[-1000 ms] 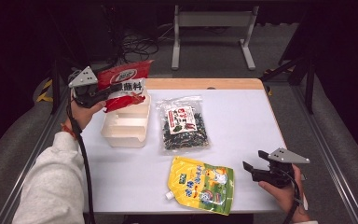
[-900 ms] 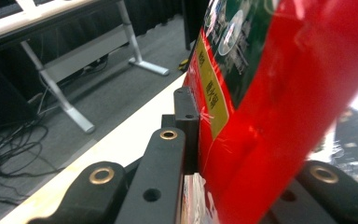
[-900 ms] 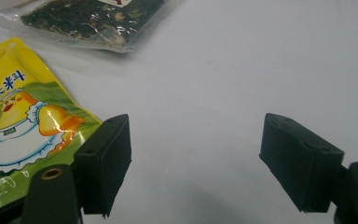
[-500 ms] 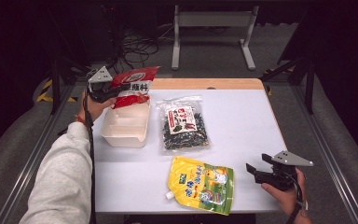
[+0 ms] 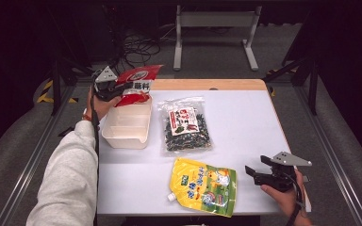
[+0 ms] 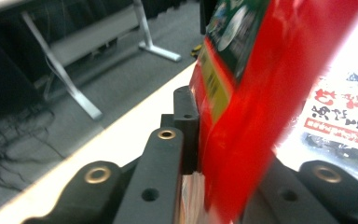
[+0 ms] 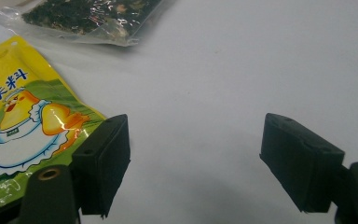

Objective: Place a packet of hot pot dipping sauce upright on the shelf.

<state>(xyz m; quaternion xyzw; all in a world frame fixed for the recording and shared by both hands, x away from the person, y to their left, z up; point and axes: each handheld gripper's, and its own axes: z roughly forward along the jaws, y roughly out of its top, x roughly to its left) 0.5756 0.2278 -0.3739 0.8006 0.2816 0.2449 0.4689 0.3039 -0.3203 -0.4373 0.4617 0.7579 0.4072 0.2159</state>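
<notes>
The left tongs [image 5: 115, 89] pinch a red packet [image 5: 136, 84] above the cream tray [image 5: 125, 136], likely for dropping in, while the right tongs [image 5: 257, 174] rest spread on the worktop [image 5: 245, 117].

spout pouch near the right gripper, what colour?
Yellow with green and a cartoon chick; the pouch shows best in the high view.

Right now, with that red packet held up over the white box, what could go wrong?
The left gripper pinches the red packet only at one edge, so it might slip or swing and land beside the white box rather than inside. The packet hangs at the table's far left corner, so a drop could send it to the floor. The right gripper sits open close to the yellow pouch and could nudge it toward the near edge.
</notes>
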